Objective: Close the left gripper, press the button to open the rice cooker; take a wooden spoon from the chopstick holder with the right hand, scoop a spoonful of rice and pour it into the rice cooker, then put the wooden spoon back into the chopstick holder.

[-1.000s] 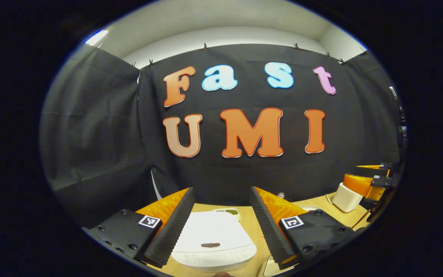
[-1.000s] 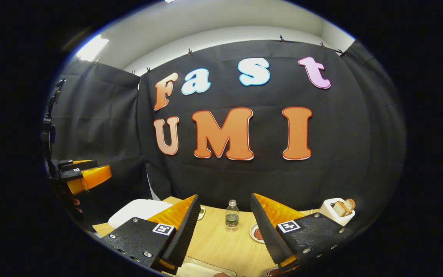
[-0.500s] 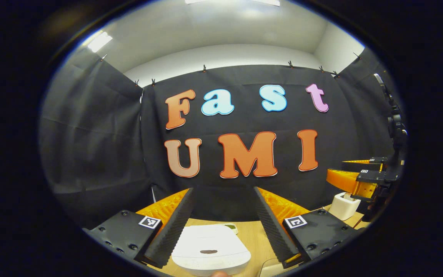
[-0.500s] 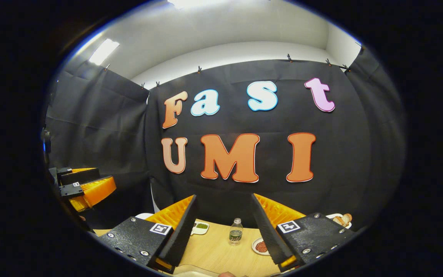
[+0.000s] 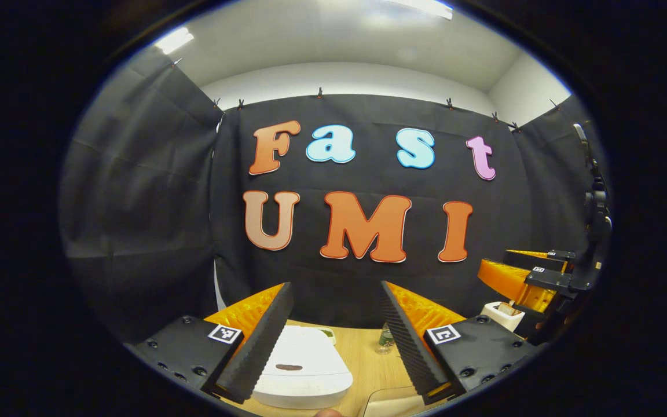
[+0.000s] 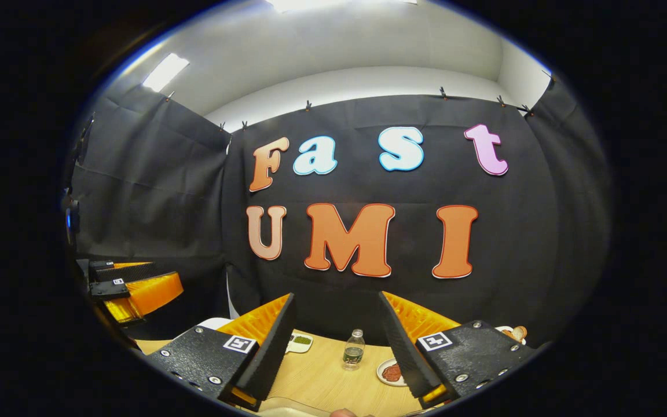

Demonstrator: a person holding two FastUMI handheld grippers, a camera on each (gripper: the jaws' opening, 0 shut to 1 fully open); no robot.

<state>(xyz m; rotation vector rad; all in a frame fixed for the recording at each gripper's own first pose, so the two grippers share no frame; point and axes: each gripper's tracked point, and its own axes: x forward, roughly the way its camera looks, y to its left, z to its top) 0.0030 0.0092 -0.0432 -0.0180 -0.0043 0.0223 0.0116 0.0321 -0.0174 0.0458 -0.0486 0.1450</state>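
**Both grippers held high, jaws spread, above the table**

My left gripper (image 5: 336,298) hangs over the near part of the wooden table (image 5: 362,362), its two fingers parted wide with nothing between them. Below and between those fingers sits the white rice cooker (image 5: 301,370), lid down, a dark oval mark on its top facing me. Behind the cooker a small dish with something green (image 5: 327,332) peeks out, and a clear bottle (image 5: 386,341) stands just beside my right-hand finger. Off to the far right I see my right gripper (image 5: 513,272), held up well above the table, with a white holder (image 5: 502,314) just beneath it; what stands in it is too small to tell.

From the right gripper view, my right gripper (image 6: 336,301) is likewise spread and empty. Between its fingers the bottle (image 6: 354,350) stands upright on the table (image 6: 322,376), with the green dish (image 6: 300,342) to its left and a small plate of something reddish (image 6: 390,372) to its right. At the far left my left gripper (image 6: 136,286) floats above a white edge of the rice cooker (image 6: 212,323).
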